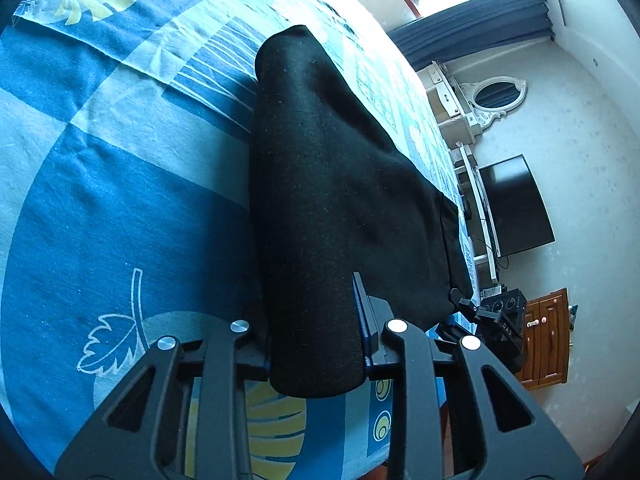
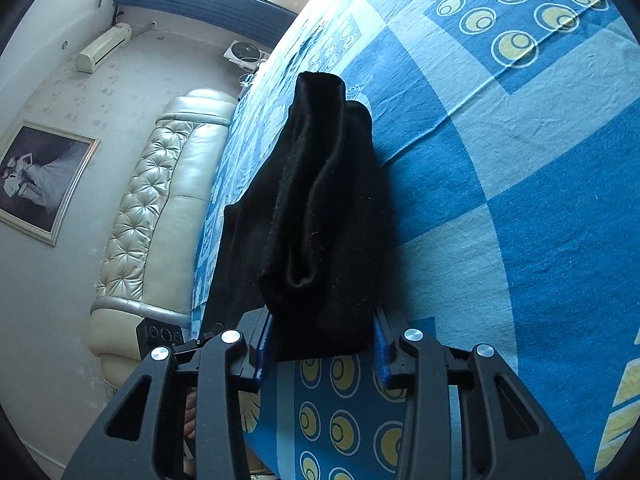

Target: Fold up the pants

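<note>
Both jaws apparently clamp black pants (image 1: 320, 184) on bedsheet (image 1: 100, 160).

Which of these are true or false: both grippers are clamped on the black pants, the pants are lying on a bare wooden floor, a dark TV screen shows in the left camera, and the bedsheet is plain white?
1. Both grippers are clamped on the black pants. True: the left gripper and the right gripper each have the black pants pinched between their fingers.
2. The pants lie on a bare wooden floor. False: they lie on a bed, over the bedsheet.
3. A dark TV screen shows in the left camera. True: the TV screen stands by the wall.
4. The bedsheet is plain white. False: it is blue, with leaf and ring patterns.
</note>
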Demonstrator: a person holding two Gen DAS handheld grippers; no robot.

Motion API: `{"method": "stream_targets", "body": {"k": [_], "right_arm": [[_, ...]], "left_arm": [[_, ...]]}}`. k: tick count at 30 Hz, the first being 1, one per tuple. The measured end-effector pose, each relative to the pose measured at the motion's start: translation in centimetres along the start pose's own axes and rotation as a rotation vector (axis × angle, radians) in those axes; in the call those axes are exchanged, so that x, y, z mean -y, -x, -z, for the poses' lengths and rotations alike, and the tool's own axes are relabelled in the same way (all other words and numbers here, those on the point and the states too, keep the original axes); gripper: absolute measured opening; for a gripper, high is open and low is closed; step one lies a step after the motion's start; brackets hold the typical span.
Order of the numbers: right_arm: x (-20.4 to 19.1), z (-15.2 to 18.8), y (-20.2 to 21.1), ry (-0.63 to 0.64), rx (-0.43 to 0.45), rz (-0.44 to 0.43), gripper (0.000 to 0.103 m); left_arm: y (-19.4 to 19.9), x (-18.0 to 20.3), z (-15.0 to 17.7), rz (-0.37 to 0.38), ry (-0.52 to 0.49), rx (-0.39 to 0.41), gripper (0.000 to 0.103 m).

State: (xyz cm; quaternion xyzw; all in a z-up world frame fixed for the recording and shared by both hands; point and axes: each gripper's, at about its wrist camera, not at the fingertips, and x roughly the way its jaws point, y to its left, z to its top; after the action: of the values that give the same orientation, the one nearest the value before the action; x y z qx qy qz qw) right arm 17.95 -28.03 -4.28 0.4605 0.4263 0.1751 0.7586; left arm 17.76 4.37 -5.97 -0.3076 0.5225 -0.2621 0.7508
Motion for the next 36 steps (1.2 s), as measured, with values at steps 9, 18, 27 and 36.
{"method": "stream_targets", "body": {"k": [9, 18, 27, 36], "right_arm": [[0.6, 3.4, 1.4, -0.022, -0.013, -0.003, 0.039], [0.4, 5.7, 2.3, -0.025, -0.023, -0.009, 0.039], [0.7, 5.5, 2.2, -0.066, 0.014, -0.031, 0.068], [-0.2, 5.4, 0.9, 0.003, 0.005, 0.042, 0.070]], "left_arm": [[1.9, -0.2, 2.5, -0.014, -0.008, -0.020, 0.029], [3.1, -0.7, 4.5, -0.020, -0.014, -0.020, 0.029], [3.0, -0.3, 4.4, -0.096, -0.081, 0.002, 0.052], [2.9, -1.8, 4.2, -0.077, -0.019, 0.020, 0.067]]}}
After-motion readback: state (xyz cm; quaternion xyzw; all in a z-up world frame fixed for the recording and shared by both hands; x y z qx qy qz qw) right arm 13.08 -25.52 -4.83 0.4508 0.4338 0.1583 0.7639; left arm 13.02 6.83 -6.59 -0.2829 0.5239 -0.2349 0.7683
